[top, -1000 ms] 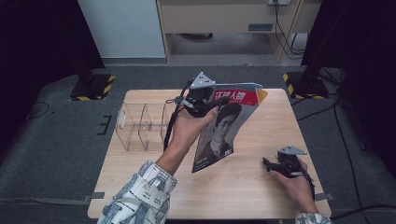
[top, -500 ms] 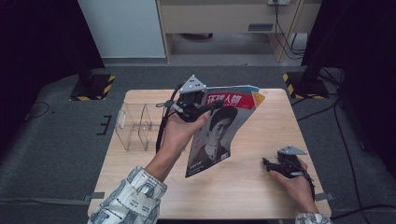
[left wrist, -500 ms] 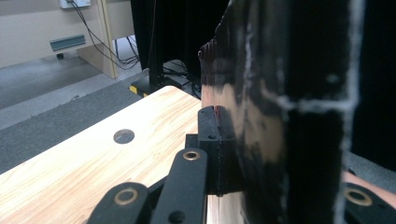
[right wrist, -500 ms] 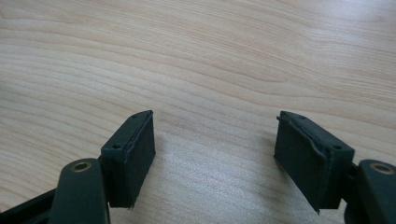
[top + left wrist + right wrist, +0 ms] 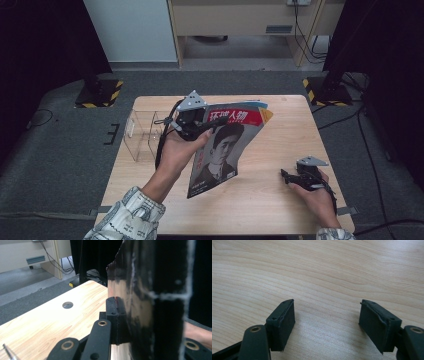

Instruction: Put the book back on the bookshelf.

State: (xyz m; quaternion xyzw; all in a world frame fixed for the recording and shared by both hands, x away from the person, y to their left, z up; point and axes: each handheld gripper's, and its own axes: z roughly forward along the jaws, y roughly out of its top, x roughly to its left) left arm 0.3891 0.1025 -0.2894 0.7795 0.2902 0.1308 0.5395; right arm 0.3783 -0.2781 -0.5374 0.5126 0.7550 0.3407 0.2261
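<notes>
- Gripping a glossy red-banner portrait magazine (image 5: 222,147) by its top edge, the left gripper (image 5: 196,121) holds it above the light wooden table (image 5: 260,200), beside a clear acrylic organizer (image 5: 142,135).
- Resting on the table's right side, the right gripper (image 5: 292,178) has jaws wide apart, empty.

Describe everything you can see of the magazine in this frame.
The magazine is a glossy, thin one with a red title band bearing white characters and a dark portrait of a person on the cover. It is held up off the wooden table, tilted, its top edge toward the far side and its lower corner hanging toward the person. The left gripper is shut on its upper left edge; in the left gripper view the jaws pinch the pages. The pages bow slightly. Nothing else touches it.
</notes>
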